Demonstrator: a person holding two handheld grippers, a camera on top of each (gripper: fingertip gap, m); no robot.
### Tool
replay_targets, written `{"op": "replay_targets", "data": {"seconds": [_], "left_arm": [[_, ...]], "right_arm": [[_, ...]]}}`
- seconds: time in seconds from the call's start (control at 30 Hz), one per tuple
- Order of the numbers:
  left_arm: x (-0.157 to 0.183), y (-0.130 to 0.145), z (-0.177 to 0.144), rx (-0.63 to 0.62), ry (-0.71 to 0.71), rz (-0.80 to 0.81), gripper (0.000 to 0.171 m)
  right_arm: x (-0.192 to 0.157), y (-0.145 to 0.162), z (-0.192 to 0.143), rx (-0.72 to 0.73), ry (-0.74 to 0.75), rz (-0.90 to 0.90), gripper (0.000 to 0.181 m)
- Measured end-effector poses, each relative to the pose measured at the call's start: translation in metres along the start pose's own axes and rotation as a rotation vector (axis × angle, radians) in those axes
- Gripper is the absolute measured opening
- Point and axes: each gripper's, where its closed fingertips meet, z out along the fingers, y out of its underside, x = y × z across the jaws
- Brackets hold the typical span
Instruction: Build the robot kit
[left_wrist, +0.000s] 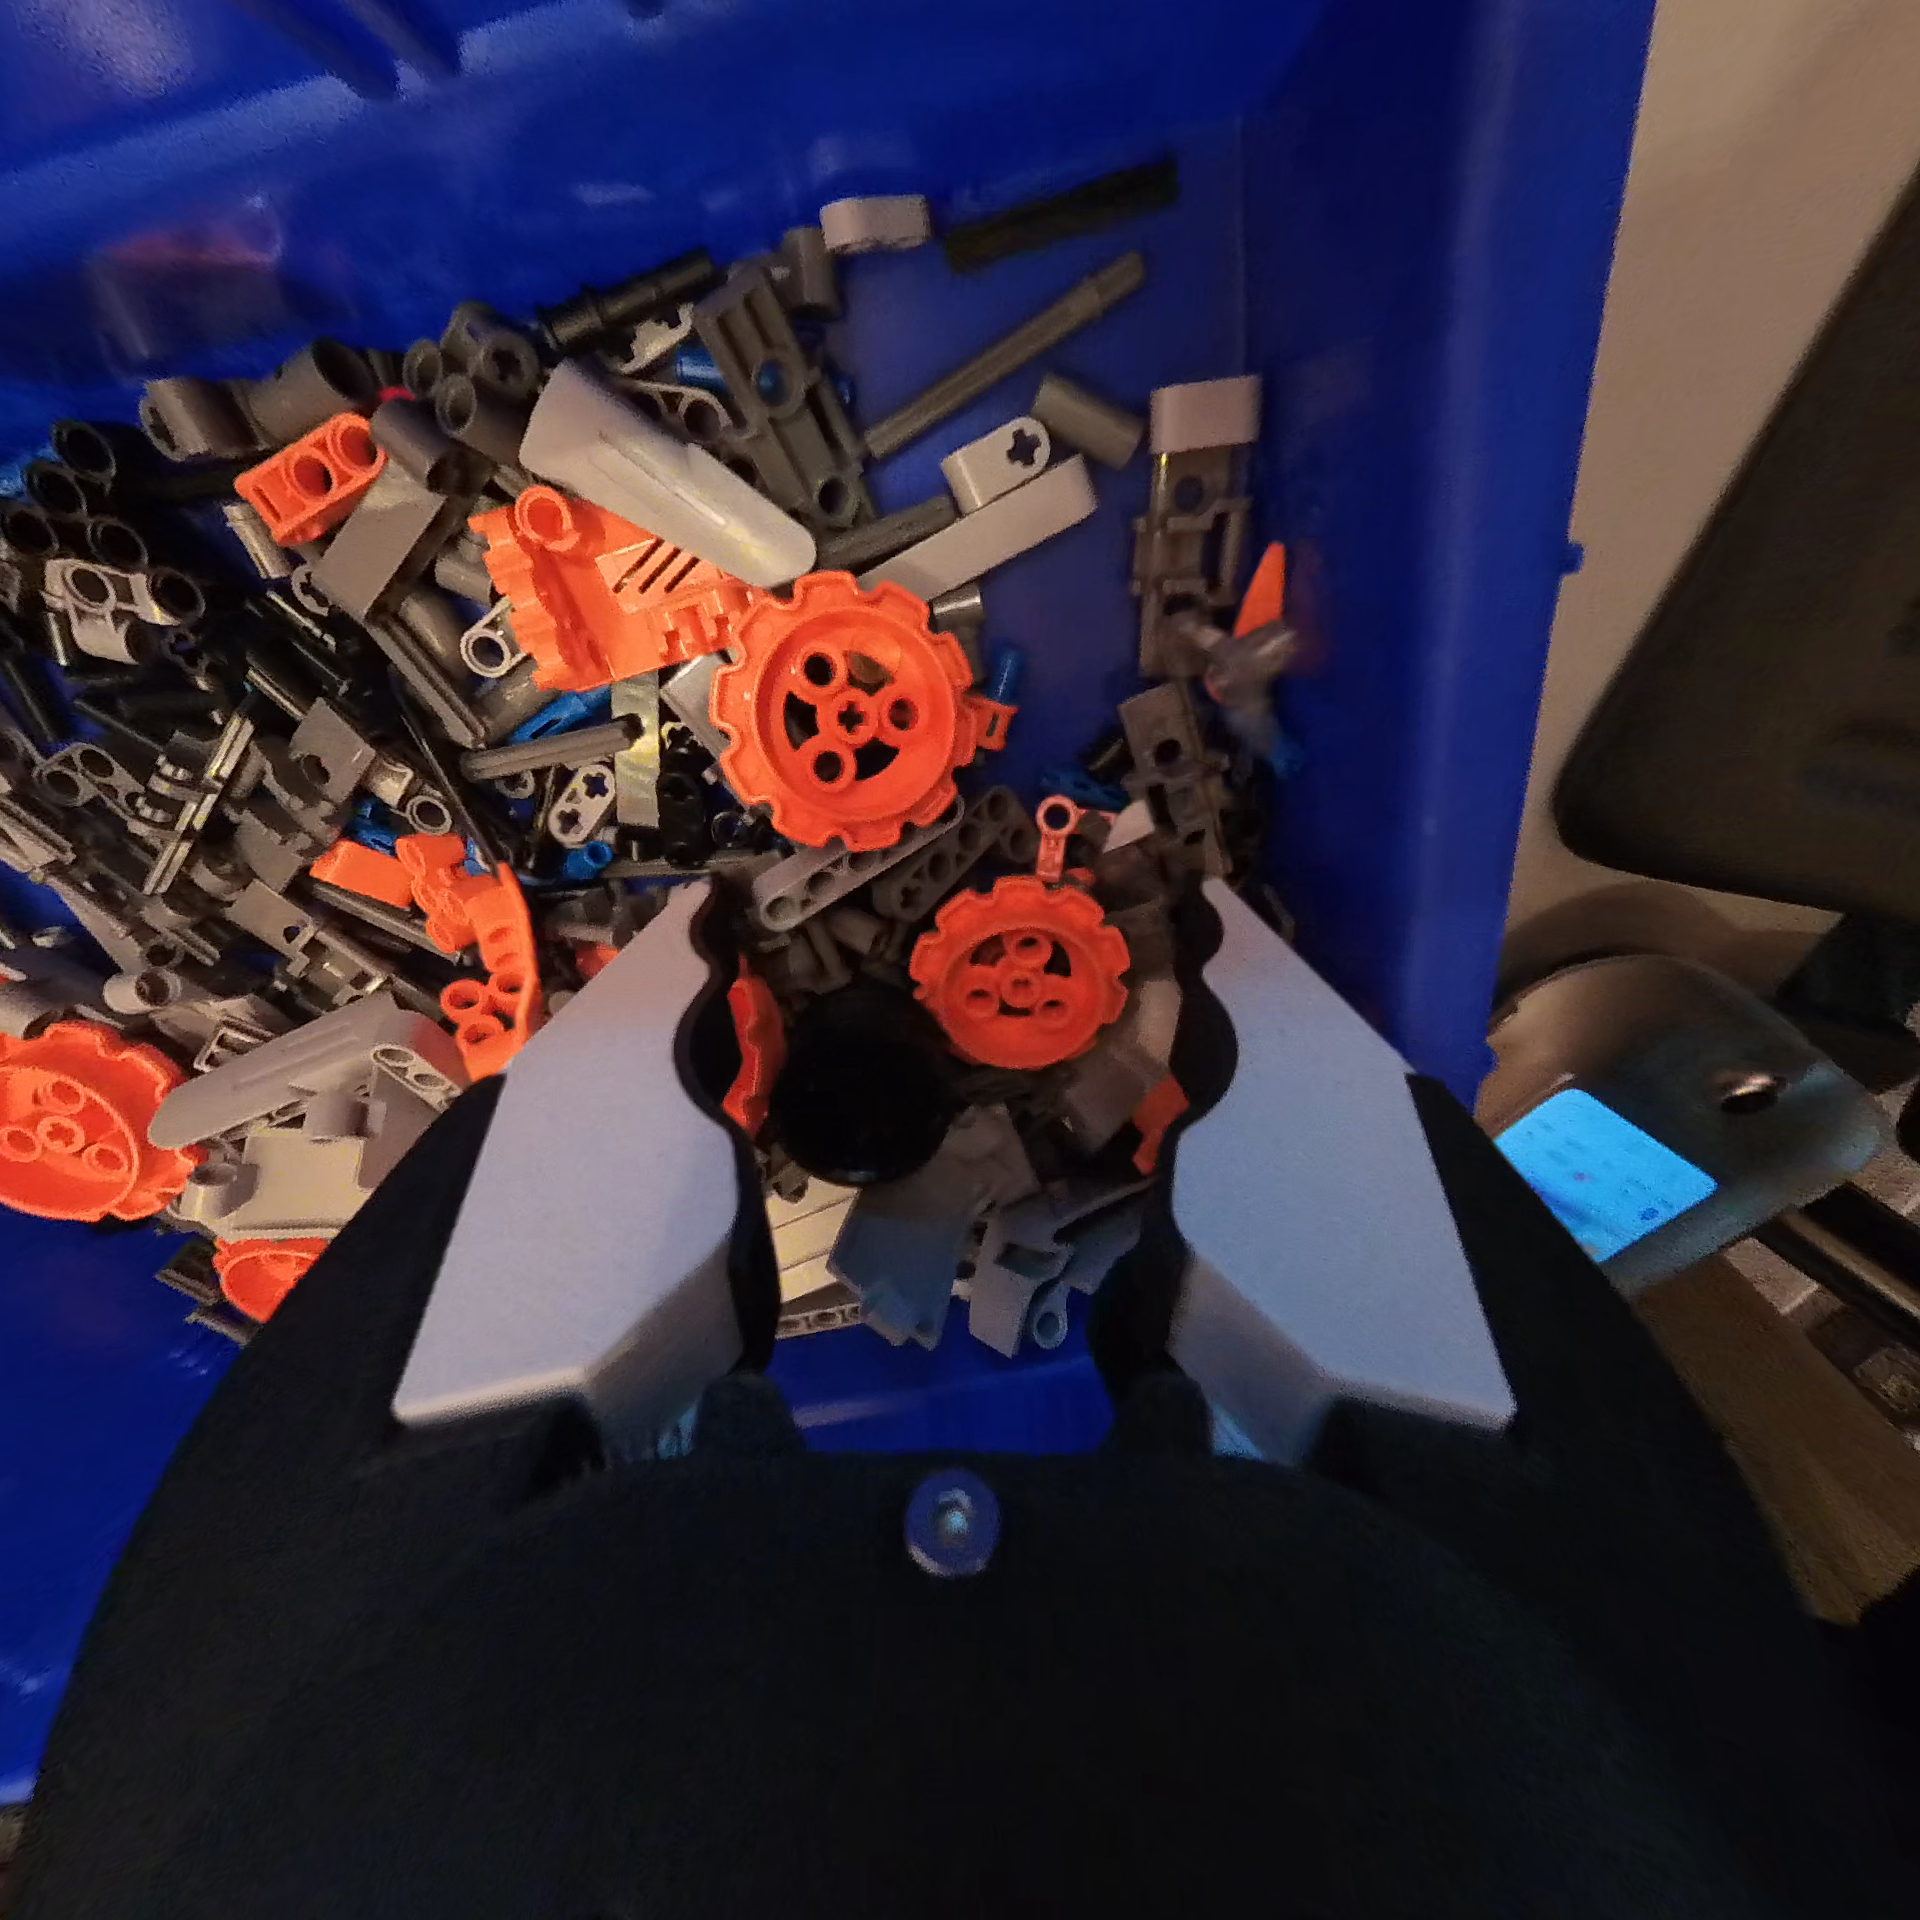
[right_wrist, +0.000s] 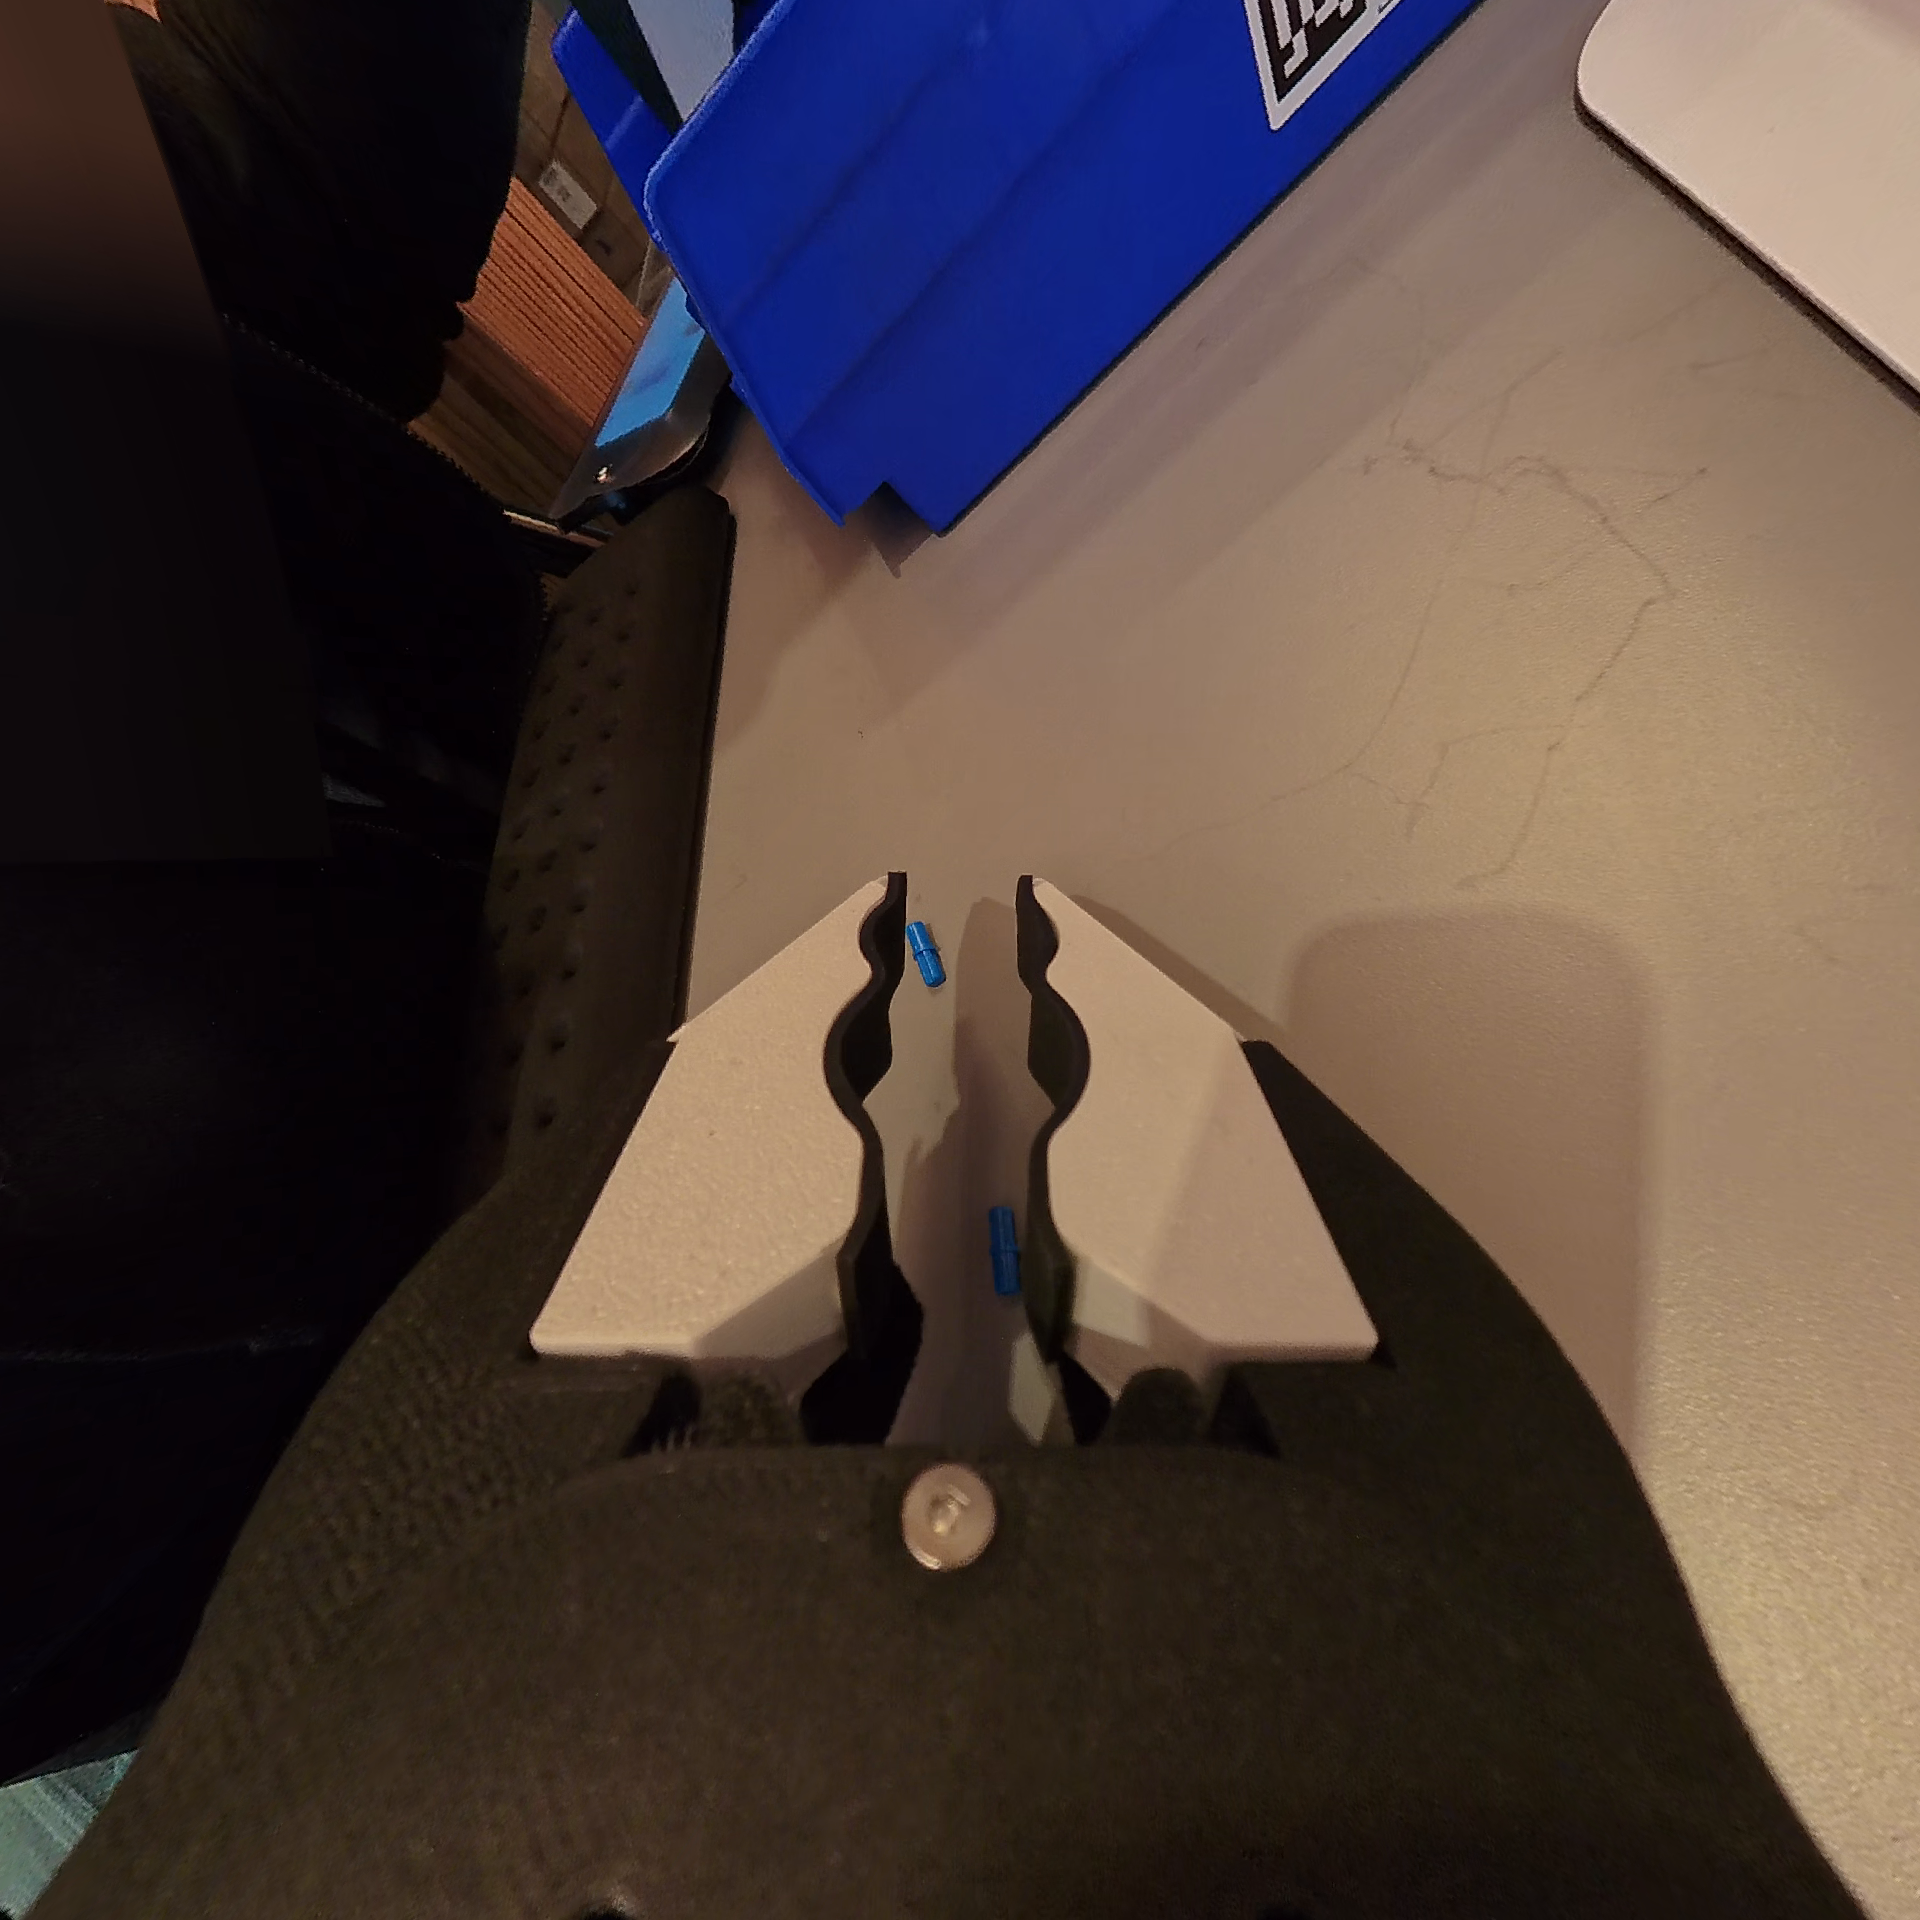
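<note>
Down inside the blue bin (left_wrist: 1351, 520), near its right wall, the left gripper (left_wrist: 961, 904) hangs with its jaws wide apart over a heap of grey, black and orange toy building parts. A small orange gear (left_wrist: 1020, 971) and a black round piece (left_wrist: 857, 1091) lie right between its fingers, not squeezed. Over the pale worktop (right_wrist: 1351, 675), close to its left edge, the right gripper (right_wrist: 961, 883) is a little open and holds nothing. Two tiny blue pins (right_wrist: 925, 954) lie loose on the worktop between its fingers. The blue bin stands farther back.
</note>
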Motion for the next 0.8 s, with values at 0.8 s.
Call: {"op": "replay_targets", "data": {"seconds": [0.8], "left_arm": [[-0.032, 0.005, -0.017, 0.076, -0.062, -0.075, 0.046]], "right_arm": [[0.0, 0.0, 0.0, 0.0, 0.0, 0.001, 0.019]]}}
